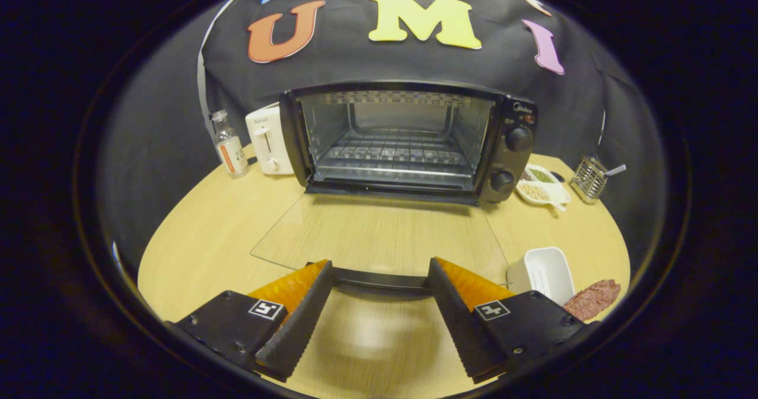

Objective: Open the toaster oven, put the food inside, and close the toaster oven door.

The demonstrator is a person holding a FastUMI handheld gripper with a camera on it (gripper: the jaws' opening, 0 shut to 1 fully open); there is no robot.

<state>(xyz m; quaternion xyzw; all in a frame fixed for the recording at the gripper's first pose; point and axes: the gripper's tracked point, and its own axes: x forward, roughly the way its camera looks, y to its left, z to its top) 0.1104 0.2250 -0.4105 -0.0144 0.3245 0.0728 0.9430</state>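
Looking along your gripper (379,272), you see its fingers spread wide, gripping nothing, with the door handle (379,279) lying across between the tips. The toaster oven (408,141) sits at twelve o'clock, its glass door (379,233) folded down flat over the wooden table (207,239) (the rack inside is bare). The food (592,298), a reddish patty, lies at four o'clock beside a white container (542,272). A white toaster (267,140) and a bottle (230,144) stand at ten o'clock.
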